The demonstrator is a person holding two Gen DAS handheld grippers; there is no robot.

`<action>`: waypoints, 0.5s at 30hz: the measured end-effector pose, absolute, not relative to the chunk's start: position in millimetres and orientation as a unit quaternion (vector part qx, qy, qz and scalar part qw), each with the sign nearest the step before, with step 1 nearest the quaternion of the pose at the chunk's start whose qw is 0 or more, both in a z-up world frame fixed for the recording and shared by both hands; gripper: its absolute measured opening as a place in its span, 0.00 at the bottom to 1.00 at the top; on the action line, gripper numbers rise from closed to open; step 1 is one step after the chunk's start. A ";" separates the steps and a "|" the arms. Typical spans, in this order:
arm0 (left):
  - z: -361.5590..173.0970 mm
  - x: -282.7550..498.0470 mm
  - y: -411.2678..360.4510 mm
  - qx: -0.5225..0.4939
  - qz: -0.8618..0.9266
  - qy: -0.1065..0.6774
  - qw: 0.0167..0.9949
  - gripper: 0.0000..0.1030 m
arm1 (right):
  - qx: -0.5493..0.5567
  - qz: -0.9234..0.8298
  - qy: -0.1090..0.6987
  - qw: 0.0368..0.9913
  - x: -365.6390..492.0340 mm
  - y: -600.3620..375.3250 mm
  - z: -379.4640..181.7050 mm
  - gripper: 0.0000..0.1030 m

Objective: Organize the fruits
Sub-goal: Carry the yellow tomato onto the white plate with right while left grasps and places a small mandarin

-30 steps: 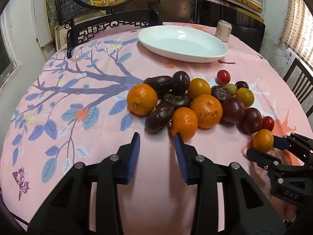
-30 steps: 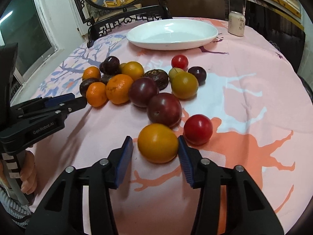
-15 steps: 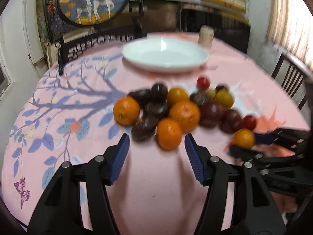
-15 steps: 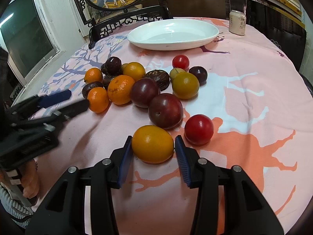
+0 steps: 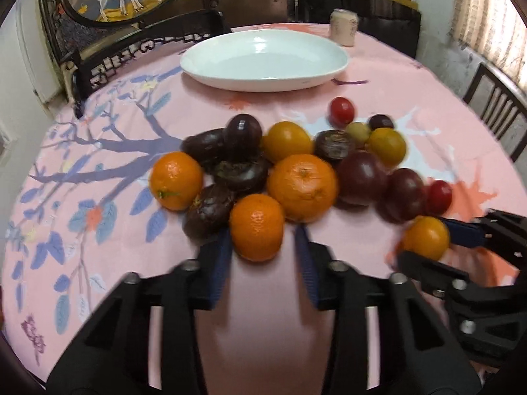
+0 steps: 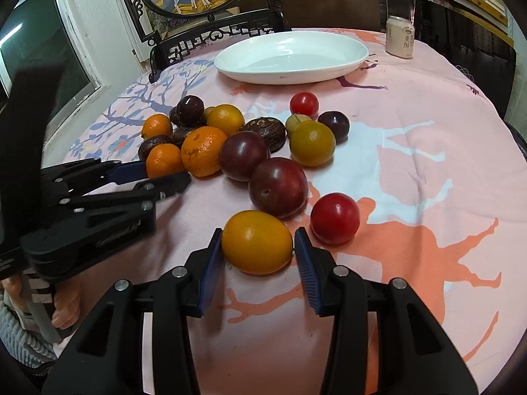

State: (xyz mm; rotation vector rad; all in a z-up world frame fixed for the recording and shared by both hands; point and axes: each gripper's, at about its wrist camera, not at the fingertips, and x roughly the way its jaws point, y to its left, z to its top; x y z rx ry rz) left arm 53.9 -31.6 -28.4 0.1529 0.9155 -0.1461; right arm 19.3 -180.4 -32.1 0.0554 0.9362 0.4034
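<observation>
A heap of fruit lies on the pink tablecloth: tangerines, dark passion fruits, plums, yellow and red tomatoes. My left gripper is open with its jaws around the nearest small tangerine, which rests on the cloth. My right gripper has closed in on a yellow-orange tomato, pads at both its sides, the fruit still on the cloth. The same tomato shows in the left wrist view. A white oval plate sits empty at the far side; it also shows in the right wrist view.
A drink can stands right of the plate. A large tangerine and a passion fruit crowd the small tangerine. A red tomato and a plum lie close to the right gripper. Dark chairs ring the table.
My left gripper moved forward and its jaws now straddle the small tangerine. My right gripper narrowed onto the yellow-orange tomato and stayed in place.
</observation>
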 end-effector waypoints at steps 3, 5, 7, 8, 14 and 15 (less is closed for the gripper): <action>-25.1 52.6 -24.0 0.052 -0.085 0.440 0.893 0.28 | 0.028 0.194 0.447 0.873 19.7 -180.6 -31.8 0.42; -14.7 46.6 -18.9 0.041 -0.092 0.424 0.900 0.28 | 0.032 0.203 0.443 0.873 18.2 -180.9 -29.5 0.42; -1.6 44.4 -14.5 0.034 -0.094 0.413 0.905 0.28 | 0.043 0.217 0.432 0.874 15.6 -184.3 -22.2 0.42; 9.8 47.6 -10.7 0.035 -0.092 0.407 0.908 0.28 | 0.048 0.220 0.429 0.875 16.0 -186.8 -18.3 0.42; 58.8 97.8 1.5 0.031 -0.072 0.383 0.920 0.28 | 0.070 0.189 0.390 0.898 55.2 -214.2 42.0 0.42; 62.4 115.9 1.0 0.027 -0.072 0.386 0.919 0.28 | 0.071 0.182 0.388 0.901 66.6 -216.0 46.5 0.42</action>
